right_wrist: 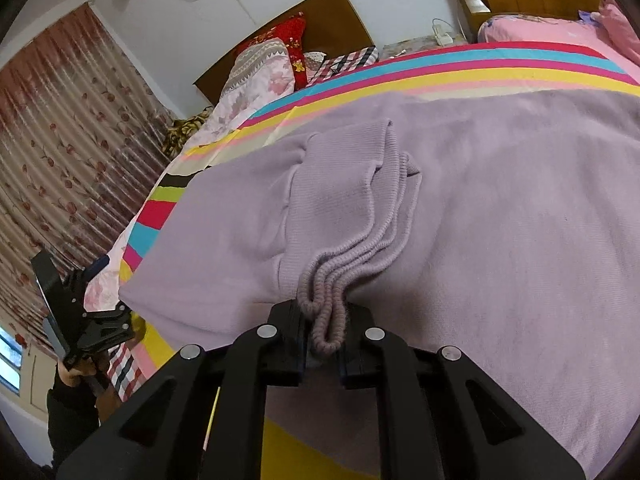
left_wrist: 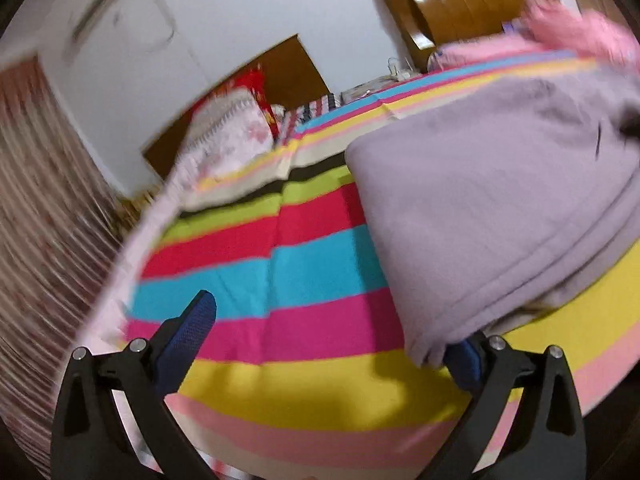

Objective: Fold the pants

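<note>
I count one pair of lilac pants (right_wrist: 460, 208) across the frame's middle, on one rainbow-striped bedsheet (left_wrist: 288, 264). Two grippers: my right gripper (right_wrist: 322, 336) bottom centre, my left gripper (right_wrist: 86, 312) at the left edge. Two wooden headboards (right_wrist: 320, 16) along the top, one floral curtain (right_wrist: 52, 128) on the left.

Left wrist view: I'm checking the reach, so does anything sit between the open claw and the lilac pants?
Nothing visible: the lilac knit pants already overlap the left claw's right finger, above bare striped sheet.
</note>
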Demonstrator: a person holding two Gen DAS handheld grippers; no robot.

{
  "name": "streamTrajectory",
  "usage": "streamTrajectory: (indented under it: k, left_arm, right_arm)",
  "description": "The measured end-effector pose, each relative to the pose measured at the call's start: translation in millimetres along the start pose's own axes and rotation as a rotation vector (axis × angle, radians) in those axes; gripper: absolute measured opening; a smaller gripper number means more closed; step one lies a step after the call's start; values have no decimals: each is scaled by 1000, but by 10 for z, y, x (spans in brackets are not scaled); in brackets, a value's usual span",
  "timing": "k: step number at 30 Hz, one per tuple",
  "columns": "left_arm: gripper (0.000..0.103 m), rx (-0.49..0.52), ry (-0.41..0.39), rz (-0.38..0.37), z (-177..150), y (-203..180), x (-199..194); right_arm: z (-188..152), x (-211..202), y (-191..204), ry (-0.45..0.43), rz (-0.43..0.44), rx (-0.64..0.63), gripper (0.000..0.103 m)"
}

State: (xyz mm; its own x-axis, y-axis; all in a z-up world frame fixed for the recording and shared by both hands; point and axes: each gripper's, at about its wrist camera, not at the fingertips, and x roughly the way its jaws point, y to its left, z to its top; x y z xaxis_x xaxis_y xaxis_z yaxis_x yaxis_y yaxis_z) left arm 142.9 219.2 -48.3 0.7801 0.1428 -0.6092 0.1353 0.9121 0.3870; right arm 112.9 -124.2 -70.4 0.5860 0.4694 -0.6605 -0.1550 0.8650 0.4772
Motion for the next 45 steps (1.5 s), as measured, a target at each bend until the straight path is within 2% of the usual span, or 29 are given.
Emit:
streamTrajectory:
  k: [2, 3, 6, 7, 9, 10, 11, 13, 15, 17, 19, 21, 24, 25, 26, 28, 31, 32, 33, 35, 37, 39, 41, 43, 45]
  left_arm:
    - [101, -128, 27, -99, -45, 141, 33]
    - [101, -158, 28, -128, -73, 176, 12]
    - [101, -171, -24, -171, -224, 213, -197]
    - [101, -158, -21, -171, -283, 213, -236]
    - [101, -152, 10, -126, -387, 264, -319]
    - [101, -182, 10, -120, -395, 328, -383]
    - [101, -244, -24, -130, -365, 448, -525]
    - [101, -340, -113, -139, -190, 581, -773]
    - [101, -362, -159, -151, 53, 538, -870]
    - [101, -357, -180, -188, 387, 341, -837]
    - [101, -309, -136, -281, 706, 16, -585]
    - [101, -237, -66, -276, 868, -317, -308]
    - [101, -187, 75, -242, 773, -592, 99]
    - [101, -190, 113, -234, 674, -601, 185]
    - [102, -228, 153, -255, 513, -532, 308]
    - [102, -291, 109, -314, 345, -376, 302]
    - [101, -332, 154, -329, 375, -253, 264]
    - [101, -367, 142, -351, 462, -164, 191]
    - [101, -392, 87, -380, 587, -91, 65]
    - [101, -405, 11, -414, 864, -26, -30]
    - [101, -389, -16, -412, 1181, -59, 31]
    - [101, -325, 36, -400, 1475, -217, 368]
    - [101, -283, 124, -366, 1561, -377, 757]
    - [101, -242, 212, -335, 1484, -470, 1121]
    - [102, -248, 233, -337, 1318, -450, 1261]
  right_arm:
    - [14, 7, -1, 4, 2, -4, 11]
    - [25, 8, -4, 8, 3, -5, 11]
    - [23, 12, 9, 12, 5, -9, 11]
    - [28, 10, 6, 10, 1, -13, 11]
    - [37, 7, 21, 23, -7, -27, 17]
    - [51, -15, 33, 33, -18, -34, 25]
    - [69, -55, 40, 35, -36, -34, 38]
    - [102, -219, 76, -19, -118, -39, 48]
    - [140, -385, 234, -113, -161, -102, 48]
    - [148, -400, 554, -150, -168, -238, 48]
    - [127, -277, 811, -134, -179, -343, 48]
    - [72, -68, 999, -76, -183, -425, 48]
    - [-42, 215, 934, 39, -228, -459, 48]
    - [-85, 254, 855, 56, -236, -467, 49]
    - [-112, 219, 779, 27, -218, -475, 49]
    - [-84, 161, 609, 35, -150, -427, 49]
    - [44, 107, 575, 100, -106, -392, 52]
    - [130, 58, 578, 101, -91, -378, 56]
    - [217, 6, 584, 82, -85, -377, 57]
    - [435, -58, 660, 21, -102, -413, 65]
    - [677, 88, 771, 13, -125, -475, 74]
    - [845, 346, 817, 58, -114, -505, 74]
    - [948, 645, 794, 126, -148, -517, 74]
    - [972, 893, 644, 201, -165, -499, 75]
    - [957, 1026, 404, 235, -161, -451, 82]
